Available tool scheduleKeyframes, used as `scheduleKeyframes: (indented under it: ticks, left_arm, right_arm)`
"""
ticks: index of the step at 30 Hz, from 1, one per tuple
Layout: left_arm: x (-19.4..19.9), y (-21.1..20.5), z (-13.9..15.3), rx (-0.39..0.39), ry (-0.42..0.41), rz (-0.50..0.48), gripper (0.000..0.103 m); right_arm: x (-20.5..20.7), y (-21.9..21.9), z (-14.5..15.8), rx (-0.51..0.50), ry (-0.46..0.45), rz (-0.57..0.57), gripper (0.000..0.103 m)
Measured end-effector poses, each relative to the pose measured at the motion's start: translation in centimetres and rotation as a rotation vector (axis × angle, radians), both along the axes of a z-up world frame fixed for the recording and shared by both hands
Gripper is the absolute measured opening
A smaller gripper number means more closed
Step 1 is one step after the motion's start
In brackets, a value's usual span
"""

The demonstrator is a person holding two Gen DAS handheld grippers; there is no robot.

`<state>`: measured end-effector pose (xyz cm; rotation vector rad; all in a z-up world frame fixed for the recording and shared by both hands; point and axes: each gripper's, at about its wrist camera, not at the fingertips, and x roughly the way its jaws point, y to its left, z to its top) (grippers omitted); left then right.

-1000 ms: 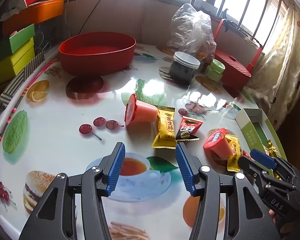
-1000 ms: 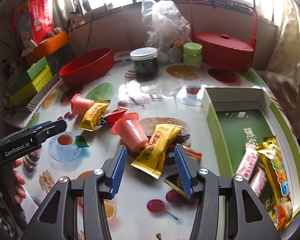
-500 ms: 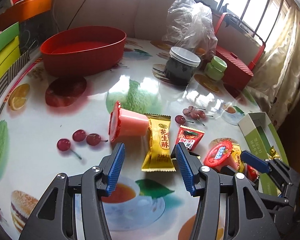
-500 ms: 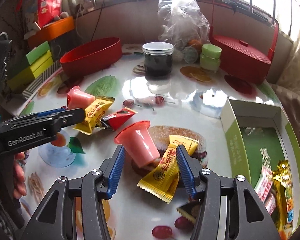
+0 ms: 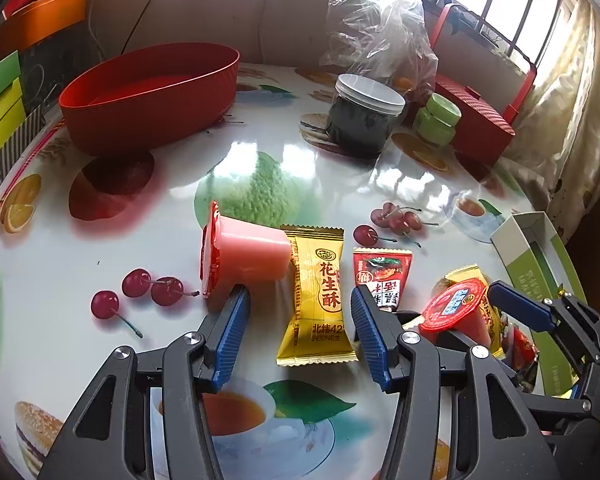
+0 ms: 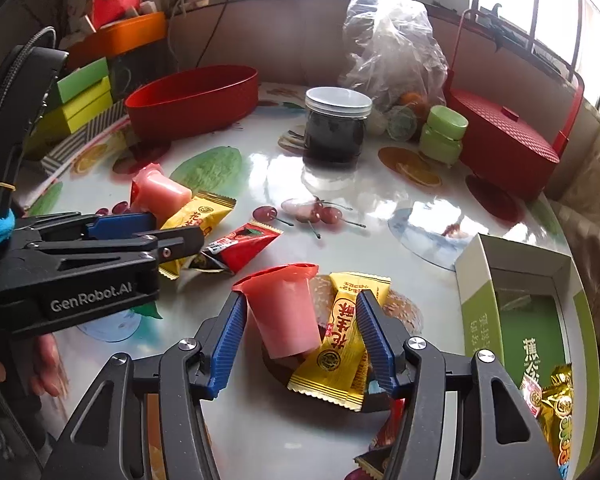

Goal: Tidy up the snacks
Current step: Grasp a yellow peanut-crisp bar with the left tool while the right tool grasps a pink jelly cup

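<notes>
My left gripper (image 5: 302,320) is open and low over the fruit-print table (image 5: 100,360). A yellow peanut-candy packet (image 5: 316,296) lies flat between its blue pads. A pink jelly cup (image 5: 248,256) lies on its side by the left pad, and a small red packet (image 5: 382,276) sits by the right pad. My right gripper (image 6: 300,328) has its jaws opening. They straddle a second pink jelly cup (image 6: 284,312) and another yellow packet (image 6: 340,348), without pressing on either. An open green box (image 6: 520,300) on the right holds several wrapped snacks (image 6: 556,404).
At the back stand a red oval tub (image 5: 152,96), a dark jar with a white lid (image 5: 364,120), a small green jar (image 5: 438,120), a red handled basket (image 6: 504,140) and a plastic bag (image 5: 380,28). Coloured boxes (image 6: 84,96) are stacked at left.
Both grippers have come forward and lower toward the snacks. The yellow packet now lies between the left pads. The right jaws have widened around the cup and its packet.
</notes>
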<state>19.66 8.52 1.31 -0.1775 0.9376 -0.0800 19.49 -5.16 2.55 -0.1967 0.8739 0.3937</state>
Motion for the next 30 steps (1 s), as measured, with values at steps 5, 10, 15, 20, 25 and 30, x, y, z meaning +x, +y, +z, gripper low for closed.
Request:
scheduleKeyframes:
  ticks: [5, 10, 15, 20, 25, 30]
  left_arm:
    - [0.3, -0.1, 0.0, 0.0, 0.0, -0.01, 0.054]
    - [0.3, -0.2, 0.0, 0.008, -0.004, -0.005, 0.053]
    - [0.4, -0.1, 0.0, 0.017, -0.005, 0.001, 0.047]
    - [0.6, -0.3, 0.0, 0.034, -0.002, -0.003, 0.047]
    - [1.0, -0.6, 0.0, 0.052, 0.006, 0.0, 0.047]
    - [0.9, -1.2, -0.1, 0.097, -0.003, -0.014, 0.047]
  right_arm:
    - [-0.1, 0.6, 0.0, -0.019, -0.008, 0.022, 0.057]
    - [-0.1, 0.7, 0.0, -0.017, -0.017, 0.022, 0.05]
    - [-0.3, 0.5, 0.1, 0.018, -0.011, 0.034, 0.038]
    - [-0.2, 0.6, 0.1, 0.017, -0.011, 0.034, 0.04]
    - [-0.1, 1.1, -0.1, -0.016, -0.022, 0.033, 0.045]
    - [0.0, 1.7, -0.2, -0.065, -0.035, 0.037, 0.048]
